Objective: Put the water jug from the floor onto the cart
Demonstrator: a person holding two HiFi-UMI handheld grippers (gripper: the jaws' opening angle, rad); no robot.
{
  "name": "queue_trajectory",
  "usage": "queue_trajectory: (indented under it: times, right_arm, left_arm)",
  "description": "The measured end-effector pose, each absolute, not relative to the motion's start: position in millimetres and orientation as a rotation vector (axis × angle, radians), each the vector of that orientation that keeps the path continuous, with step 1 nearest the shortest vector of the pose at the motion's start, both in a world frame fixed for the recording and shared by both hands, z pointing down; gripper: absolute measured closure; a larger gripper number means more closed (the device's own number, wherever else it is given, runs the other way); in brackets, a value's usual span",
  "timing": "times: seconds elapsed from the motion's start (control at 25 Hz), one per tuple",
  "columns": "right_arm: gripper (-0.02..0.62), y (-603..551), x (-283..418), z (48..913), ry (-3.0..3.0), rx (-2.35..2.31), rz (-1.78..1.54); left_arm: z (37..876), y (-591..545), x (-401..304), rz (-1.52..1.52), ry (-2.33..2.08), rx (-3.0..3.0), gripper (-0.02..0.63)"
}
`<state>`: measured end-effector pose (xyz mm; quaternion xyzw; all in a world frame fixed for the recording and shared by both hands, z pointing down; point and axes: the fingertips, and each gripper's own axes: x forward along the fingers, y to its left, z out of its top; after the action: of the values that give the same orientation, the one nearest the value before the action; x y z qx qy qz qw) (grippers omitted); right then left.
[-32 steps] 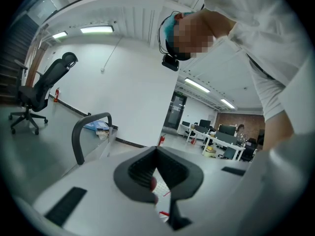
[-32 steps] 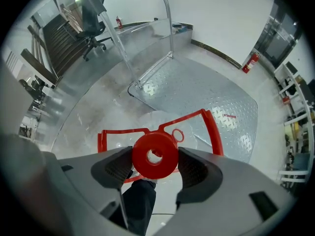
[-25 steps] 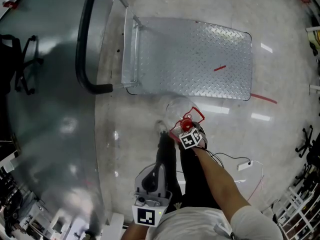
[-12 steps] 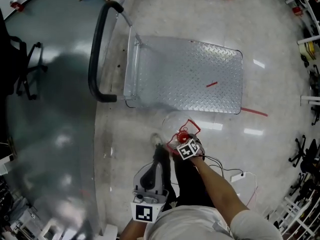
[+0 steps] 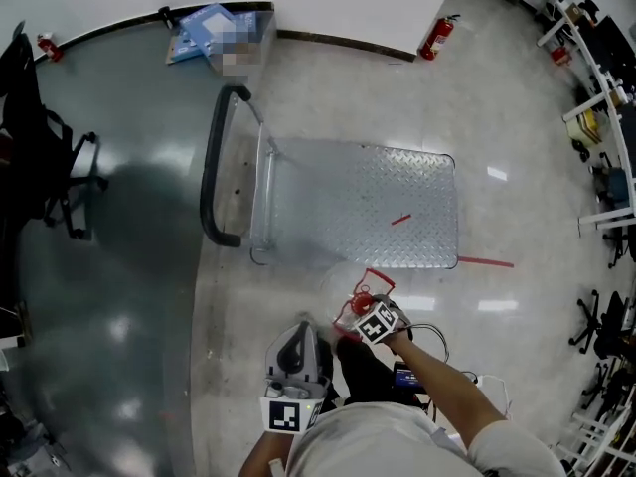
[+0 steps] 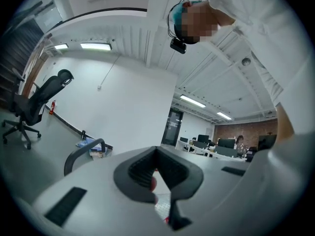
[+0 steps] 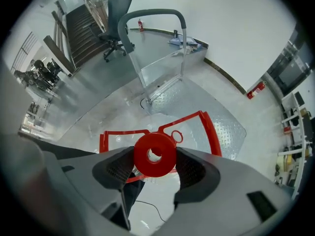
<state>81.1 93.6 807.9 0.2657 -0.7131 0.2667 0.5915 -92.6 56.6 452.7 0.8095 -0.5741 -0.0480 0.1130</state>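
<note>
Right claw (image 7: 155,167) was clamped on the red cap (image 7: 155,155), one pad pressed to each side and the round top facing straight up at the camera. Below the cap hung the clear jug (image 7: 147,124), its red carry frame (image 7: 209,129) splayed out around the neck.

From the head view, the jug (image 5: 341,284) sat just short of the cart's near edge, not on it. Whether its base touched the floor (image 5: 517,167), I couldn't tell. The ribbed deck (image 5: 368,207) lay bare just beyond, with the black push bar (image 5: 212,167) at the left end.

Left claw (image 6: 157,177) was tucked in by the person's body, pointing across the room, jaws drawn together on nothing.

Now the feel of it. The shell looked like stiff, smooth plastic, and I saw no clear water line, so I judged it probably light. If there was water in it, though, all that weight hung from the cap. That was a narrow, slick hold, and a cap can twist or pop off, so the body could swing like a pendulum. The neck under the cap or the red frame looked the surer grip. The free left claw could steady the side for the lift over the deck's lip.
</note>
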Motion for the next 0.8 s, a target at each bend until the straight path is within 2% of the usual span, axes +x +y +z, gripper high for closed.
queue_trajectory:
  times: [0.44, 0.8]
  right_arm:
    - [0.324, 10.7, 97.8, 746.5, -1.717, 0.622, 0.559]
    - [0.324, -66.5, 95.9, 753.0, -1.709, 0.644, 0.481]
  left_arm:
    - [428.6, 48.0, -81.0, -0.183, -1.672, 2.426, 0.607]
    - [427.2, 41.7, -83.3, -0.158, -1.697, 2.415, 0.607]
